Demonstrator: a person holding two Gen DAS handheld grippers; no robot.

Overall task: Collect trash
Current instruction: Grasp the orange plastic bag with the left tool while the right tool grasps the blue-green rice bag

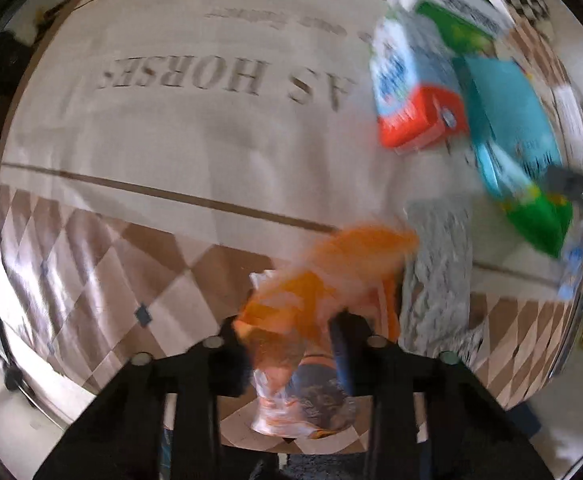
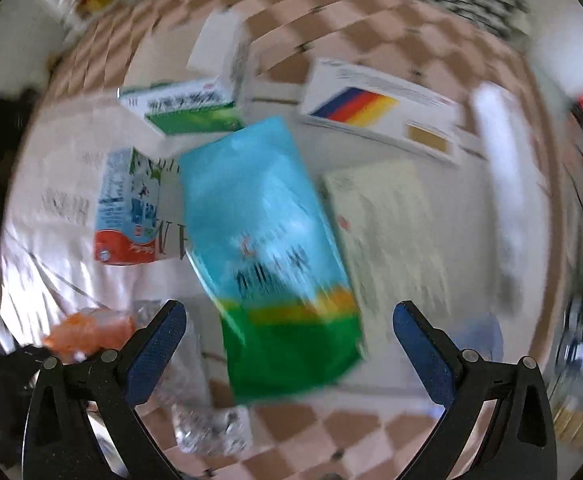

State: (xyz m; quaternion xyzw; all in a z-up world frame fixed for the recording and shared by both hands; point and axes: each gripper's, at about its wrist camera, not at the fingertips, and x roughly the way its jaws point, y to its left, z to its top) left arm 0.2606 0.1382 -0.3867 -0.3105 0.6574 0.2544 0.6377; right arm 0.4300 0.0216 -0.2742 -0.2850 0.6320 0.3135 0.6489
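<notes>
The left gripper is clamping an orange wrapper, its jaws closed around the crumpled plastic. The right gripper is hanging wide open and empty over the table. Straight ahead of it, between the spread jaws, a blue-green pouch is lying with its long axis running away from the gripper, slightly tilted; the green end is nearest. The right hand is clearly nearer it. A milk carton and boxes are lying beyond.
</notes>
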